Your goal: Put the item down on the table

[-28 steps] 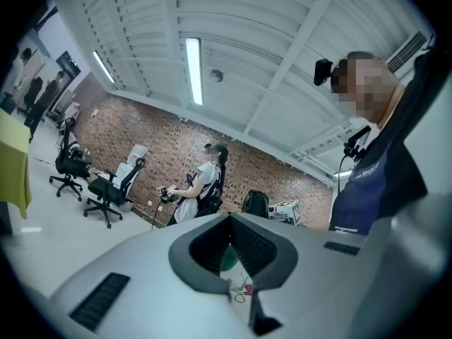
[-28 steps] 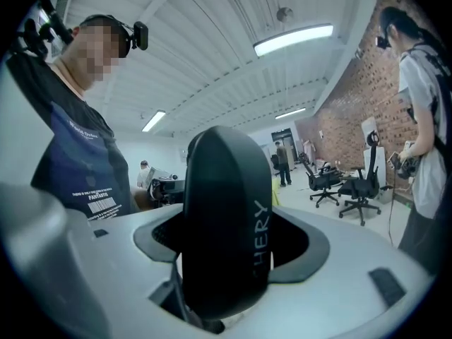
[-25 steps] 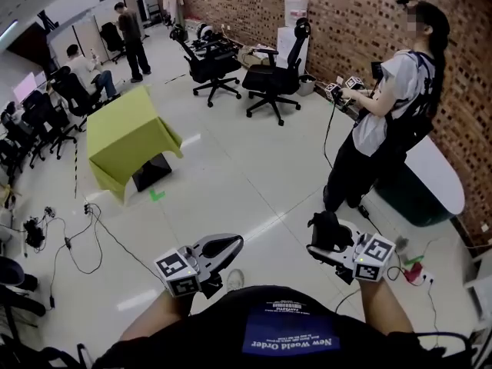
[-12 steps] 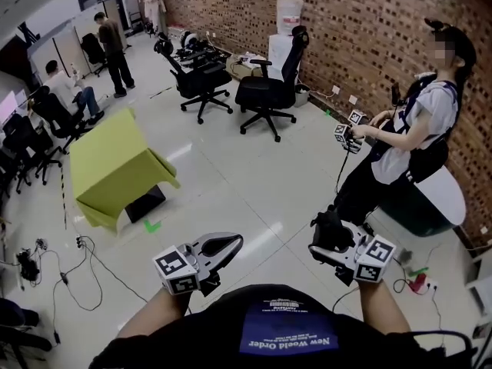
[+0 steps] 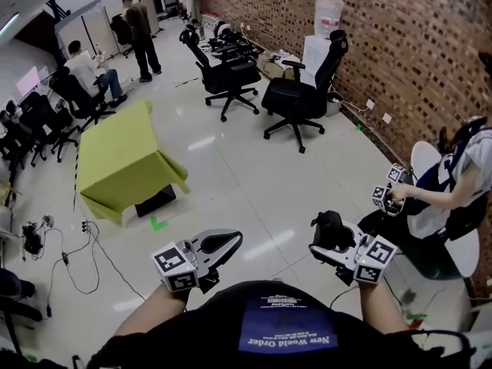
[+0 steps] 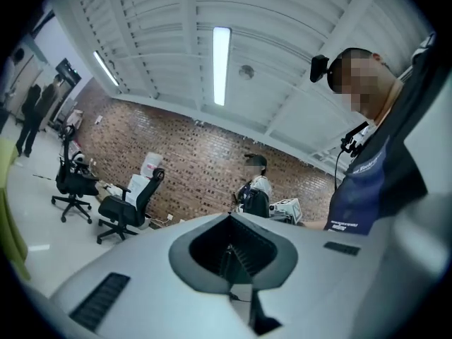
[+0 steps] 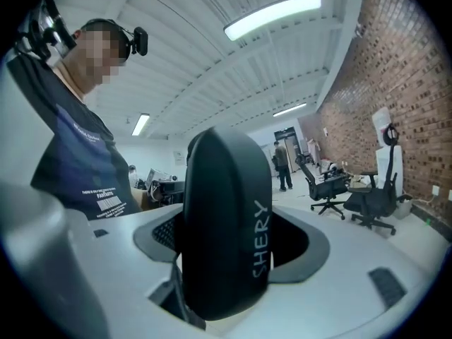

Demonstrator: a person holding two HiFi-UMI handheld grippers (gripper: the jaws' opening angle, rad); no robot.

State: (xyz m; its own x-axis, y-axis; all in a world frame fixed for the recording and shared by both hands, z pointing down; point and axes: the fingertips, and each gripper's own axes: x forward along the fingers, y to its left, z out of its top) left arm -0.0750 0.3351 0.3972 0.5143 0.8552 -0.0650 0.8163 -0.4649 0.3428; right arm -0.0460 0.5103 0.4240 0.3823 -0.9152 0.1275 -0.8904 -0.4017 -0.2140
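My right gripper (image 5: 329,235) is shut on a black rounded item (image 5: 332,227), held level in front of my body. In the right gripper view the item (image 7: 224,232) stands upright between the jaws, bears the print "SHERY" and hides most of the pads. My left gripper (image 5: 227,242) is held level on the left, its jaws together with nothing between them; the left gripper view shows the ribbed pads (image 6: 236,261) meeting. A table under a green cloth (image 5: 123,158) stands some way ahead to the left.
Black office chairs (image 5: 301,91) stand by the brick wall. Another person (image 5: 453,183) with grippers stands at a white round table (image 5: 470,256) close on the right. Cables (image 5: 84,241) lie on the floor at left. More people and chairs are at the far left.
The room has slid across the head view: the person on the right has gone to the right edge and the chairs look nearer. Both grippers keep their pose, the item still gripped.
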